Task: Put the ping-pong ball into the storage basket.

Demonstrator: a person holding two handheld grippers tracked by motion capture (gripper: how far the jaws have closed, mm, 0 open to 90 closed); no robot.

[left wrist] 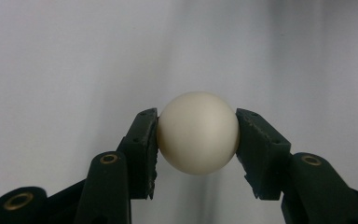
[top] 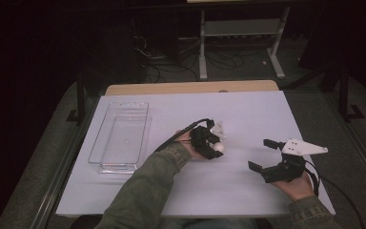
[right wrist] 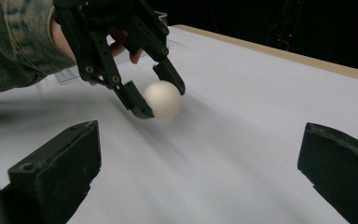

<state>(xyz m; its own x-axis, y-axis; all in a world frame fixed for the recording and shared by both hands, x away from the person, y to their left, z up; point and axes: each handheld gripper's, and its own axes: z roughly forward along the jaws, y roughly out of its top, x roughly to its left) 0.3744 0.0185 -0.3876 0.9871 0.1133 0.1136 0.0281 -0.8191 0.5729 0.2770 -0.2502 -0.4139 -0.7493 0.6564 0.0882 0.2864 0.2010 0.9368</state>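
White tabletop (top: pixel 248 114); ball (left wrist: pixel 198 132) between left hand-held gripper (left wrist: pixel 197 140) pads, seemingly airborne

High view: above person's side, facing forward and down, far, takes in whole table (top: pixel 248 109) and floor behind.
Left gripper view: rides left gripper (left wrist: pixel 197 140), very close, looks along jaws at ball (left wrist: pixel 198 133).
Right gripper view: low over table (right wrist: pixel 261 116), looks across at left gripper (right wrist: pixel 161 91) and ball (right wrist: pixel 163 99). All three share ball (top: pixel 218 148).

Left claw (top: pixel 215 143) clamped tight, right claw (top: pixel 263 155) spread wide, held level
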